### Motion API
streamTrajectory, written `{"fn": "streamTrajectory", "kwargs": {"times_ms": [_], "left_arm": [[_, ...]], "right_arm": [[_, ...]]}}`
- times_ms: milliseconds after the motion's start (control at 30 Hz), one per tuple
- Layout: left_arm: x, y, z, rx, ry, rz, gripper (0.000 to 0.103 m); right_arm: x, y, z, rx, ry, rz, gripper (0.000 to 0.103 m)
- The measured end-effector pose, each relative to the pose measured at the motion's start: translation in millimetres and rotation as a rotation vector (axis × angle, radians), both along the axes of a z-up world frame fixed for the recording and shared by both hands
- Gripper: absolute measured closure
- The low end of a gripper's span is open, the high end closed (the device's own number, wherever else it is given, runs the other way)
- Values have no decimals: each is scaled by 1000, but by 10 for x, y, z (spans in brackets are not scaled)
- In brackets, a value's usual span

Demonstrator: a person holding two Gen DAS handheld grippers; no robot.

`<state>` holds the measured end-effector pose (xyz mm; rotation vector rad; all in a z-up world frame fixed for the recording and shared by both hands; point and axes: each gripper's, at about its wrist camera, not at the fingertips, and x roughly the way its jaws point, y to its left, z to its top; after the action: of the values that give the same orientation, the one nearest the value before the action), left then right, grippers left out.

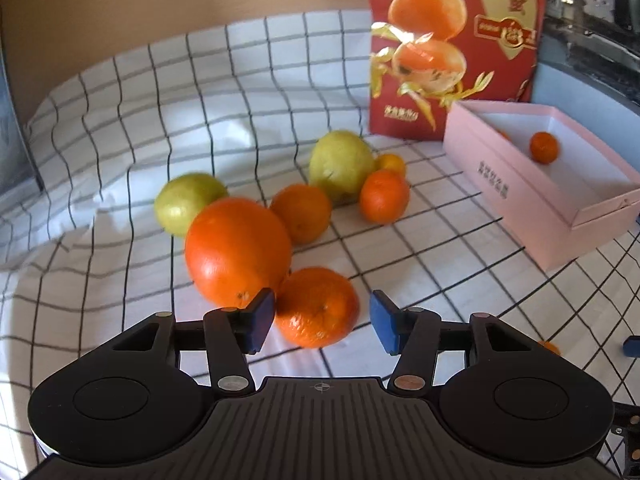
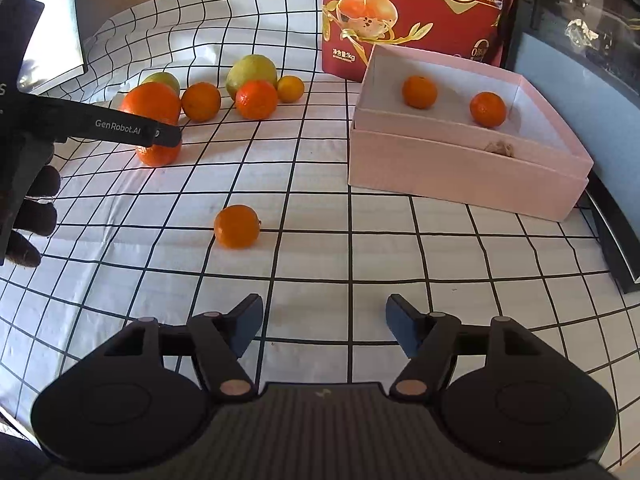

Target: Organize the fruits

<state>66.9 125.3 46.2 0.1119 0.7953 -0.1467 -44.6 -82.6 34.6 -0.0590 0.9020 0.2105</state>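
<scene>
Left hand-held gripper (image 1: 322, 320) lines up on a loose mandarin; two already sit in the box.

Its jaws stand wide around the small dimpled orange mandarin (image 1: 317, 307) on the checked-cloth tabletop (image 1: 120, 120), not yet pressing. The right hand-held gripper (image 2: 324, 326) hangs open and empty, near the shallow pink cardboard box (image 2: 460, 176) where the fruits seem to be gathered.
</scene>
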Motion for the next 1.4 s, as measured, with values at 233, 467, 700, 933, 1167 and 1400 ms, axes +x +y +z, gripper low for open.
{"fn": "streamTrajectory", "kwargs": {"times_ms": [233, 467, 700, 933, 1167, 1400], "left_arm": [[52, 58, -93, -56, 39, 39, 46], [140, 60, -128, -90, 38, 56, 46], [184, 54, -113, -127, 60, 66, 49], [-82, -56, -51, -139, 109, -4, 50], [-375, -72, -35, -193, 156, -47, 50], [-661, 61, -33, -259, 194, -34, 50]], "right_arm": [[-7, 37, -12, -15, -6, 10, 29], [-4, 35, -17, -16, -8, 11, 25], [6, 25, -47, -14, -19, -3, 18], [16, 24, -46, -14, -13, -6, 17], [61, 70, -37, 1, -7, 6, 17], [138, 292, 30, 1, -31, 83, 22]]}}
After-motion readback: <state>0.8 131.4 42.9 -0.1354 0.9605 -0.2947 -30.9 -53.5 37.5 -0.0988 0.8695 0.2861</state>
